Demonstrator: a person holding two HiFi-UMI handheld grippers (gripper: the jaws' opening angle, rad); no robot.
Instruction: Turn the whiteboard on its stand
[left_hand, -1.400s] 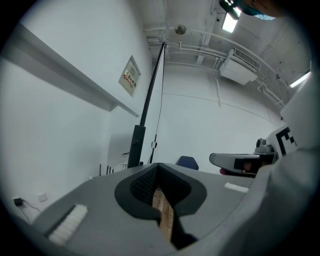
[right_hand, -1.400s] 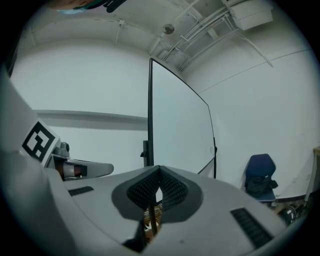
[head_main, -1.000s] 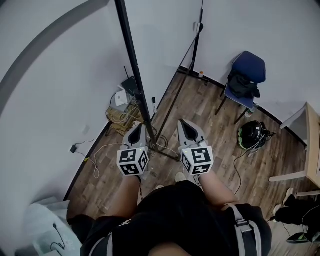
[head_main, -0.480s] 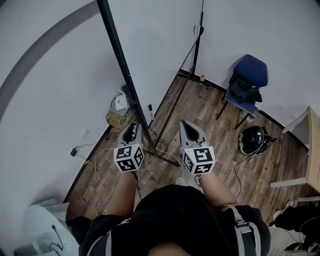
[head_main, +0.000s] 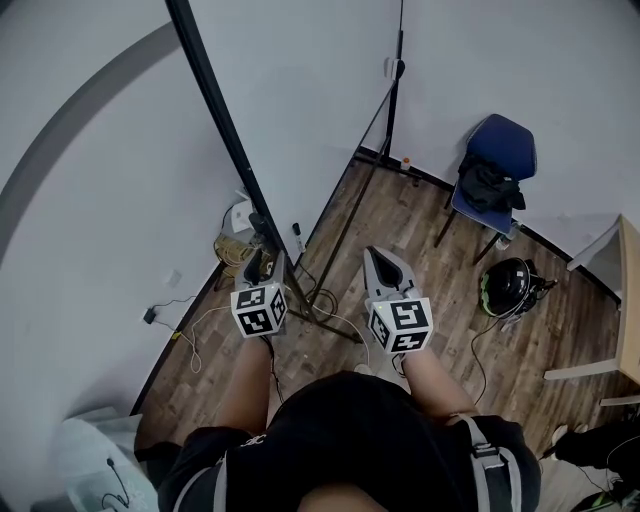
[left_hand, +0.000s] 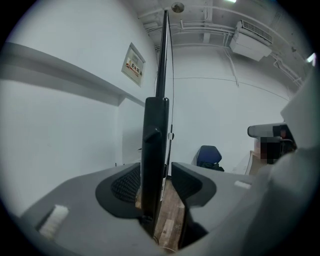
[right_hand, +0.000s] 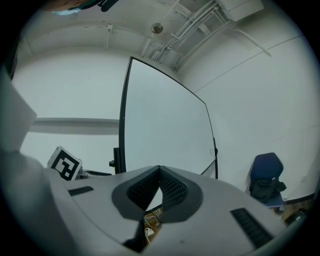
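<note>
The whiteboard (head_main: 300, 100) stands on its stand, its black frame edge (head_main: 215, 110) running down to my left gripper (head_main: 262, 264). In the left gripper view that frame edge (left_hand: 155, 140) rises between the jaws. The jaws are opening: the edge lies close by the left pad (left_hand: 125, 182), with a gap to the right pad. My right gripper (head_main: 381, 256) hangs beside it over the floor, shut, with nothing between its fingers. The right gripper view shows the board's white face (right_hand: 165, 125) ahead of the right gripper (right_hand: 160, 171).
The stand's feet (head_main: 330, 322) and cables lie on the wooden floor below the grippers. A white box with a cable tangle (head_main: 240, 218) sits by the wall. A blue chair (head_main: 497, 160) with dark clothing, a helmet (head_main: 505, 290) and a wooden table edge (head_main: 630, 300) are on the right.
The board's near frame edge has swung left in the head view, and my left gripper has followed it slightly left. The right gripper has barely shifted.
</note>
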